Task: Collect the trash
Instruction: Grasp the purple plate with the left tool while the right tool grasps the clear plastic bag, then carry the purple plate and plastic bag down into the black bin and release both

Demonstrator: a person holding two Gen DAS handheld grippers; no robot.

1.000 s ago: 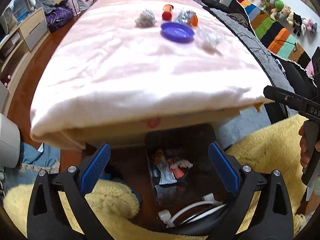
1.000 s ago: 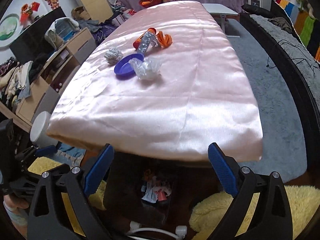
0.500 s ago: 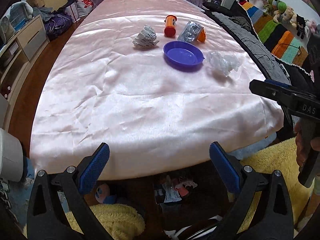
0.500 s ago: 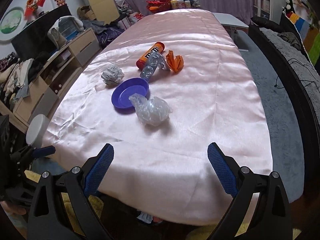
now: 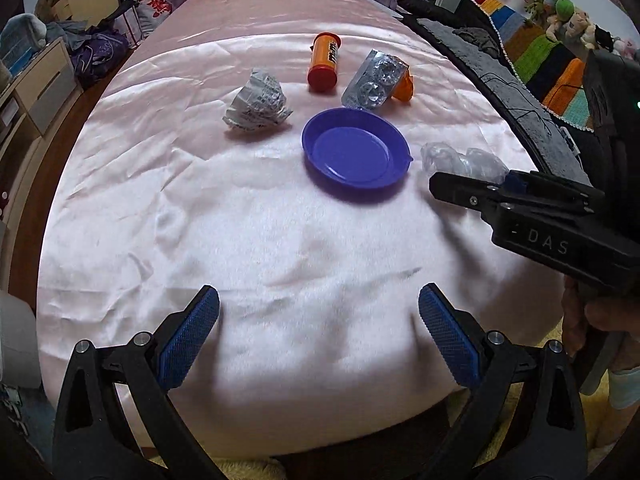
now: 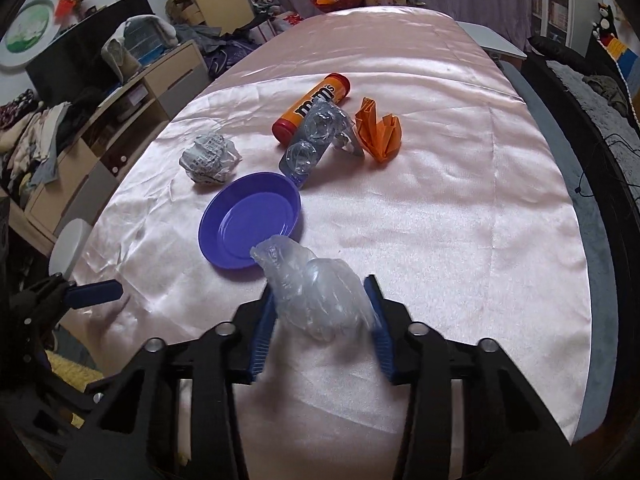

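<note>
— Right wrist view: why is the crumpled clear plastic bag [image 6: 316, 300], near the pink cloth's [image 6: 460, 240] front edge, squeezed by the right gripper [image 6: 320, 320]?
— Jaws were just closing; trash gets lifted. The left gripper [image 5: 320, 336] is kept wide, empty.

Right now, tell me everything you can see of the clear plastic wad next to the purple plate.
The clear plastic wad is a crumpled, see-through film or bag, bunched into lumps. It lies on the pink satin cloth, one end at the purple plate rim. The right gripper has just been closing, and its blue pads now flank the wad on both sides, pressing it.
</note>
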